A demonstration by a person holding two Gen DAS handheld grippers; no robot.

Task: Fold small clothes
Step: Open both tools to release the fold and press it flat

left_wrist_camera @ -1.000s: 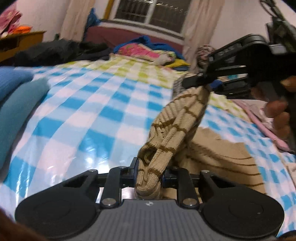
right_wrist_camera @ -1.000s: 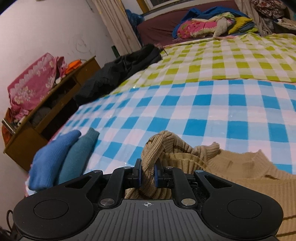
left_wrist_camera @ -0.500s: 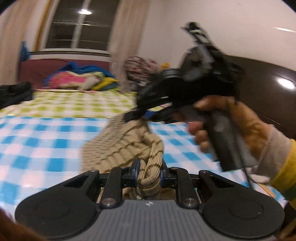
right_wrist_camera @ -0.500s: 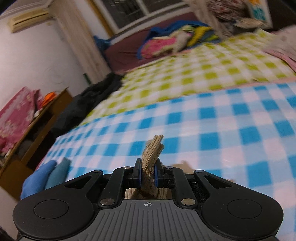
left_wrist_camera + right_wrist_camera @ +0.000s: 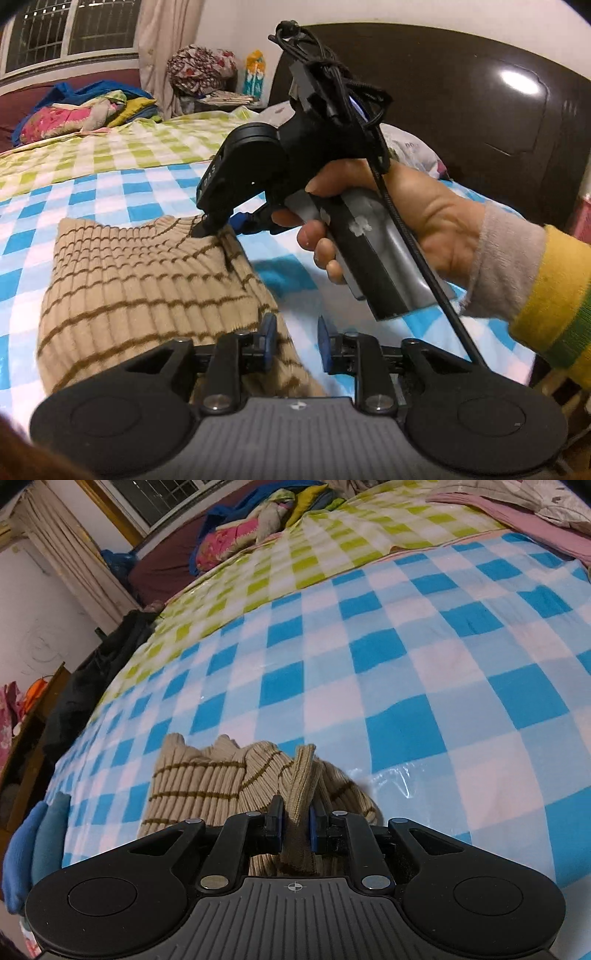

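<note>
Fingers of my left gripper (image 5: pixel 293 341) stand spread with nothing between them, the left pad (image 5: pixel 269 338) touching the near edge of a ribbed knit sweater (image 5: pixel 144 295) that lies on the blue-and-white checked bed cover (image 5: pixel 424 657). My right gripper (image 5: pixel 294 829) pinches a raised ridge of that same sweater; in the left wrist view its tip (image 5: pixel 210 229) presses down at the far corner, held by the person's right hand (image 5: pixel 399 221).

I judge the sweater light, soft and stretchy: thick beige rib with thin brown stripes, bunching into folds near the right pads and lying in a rough rectangle elsewhere. It will sag and drag if lifted by one point, so I would take it at the doubled edges or corners, where the rib gives the pads something to bite. The cover under it looks glossy, like plastic film, with creases and glare, so the knit may slide rather than stay put when pulled.

Two rolled blue and teal items (image 5: pixel 33 845) lie at the bed's left edge, well apart from the sweater. A heap of bright bedding (image 5: pixel 77 110) sits on the far green-checked cover (image 5: pixel 122 147), and a dark polished headboard (image 5: pixel 461 92) stands behind the hand.
</note>
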